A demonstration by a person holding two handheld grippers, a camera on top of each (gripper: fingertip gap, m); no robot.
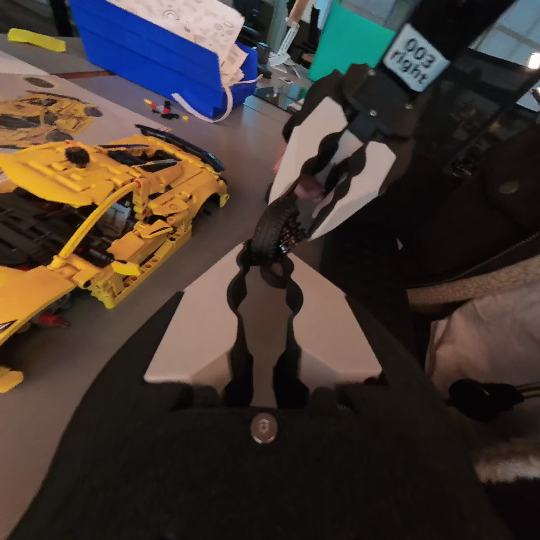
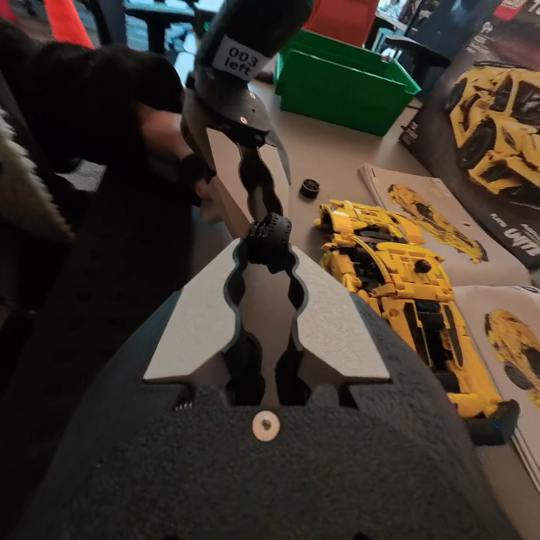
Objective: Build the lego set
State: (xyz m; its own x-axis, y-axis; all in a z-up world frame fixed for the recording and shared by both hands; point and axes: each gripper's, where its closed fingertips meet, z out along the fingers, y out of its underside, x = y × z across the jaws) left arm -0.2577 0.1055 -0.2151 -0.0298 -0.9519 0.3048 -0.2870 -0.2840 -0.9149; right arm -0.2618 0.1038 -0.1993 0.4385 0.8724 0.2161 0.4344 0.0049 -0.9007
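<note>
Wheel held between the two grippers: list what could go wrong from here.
1. The black wheel is pinched only at the fingers' tips of the left gripper and right gripper, above the table; it could slip and roll away.
2. Both grippers meet closely; their tips may collide.

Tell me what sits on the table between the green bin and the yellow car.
One loose black wheel rim on otherwise bare table; the right wrist view shows it.

One yellow car model (image 2: 400,295), two grippers, one held wheel (image 1: 274,233), one loose rim (image 2: 309,188), two bins: blue (image 1: 152,55), green (image 2: 342,87); one box (image 2: 485,140).
</note>
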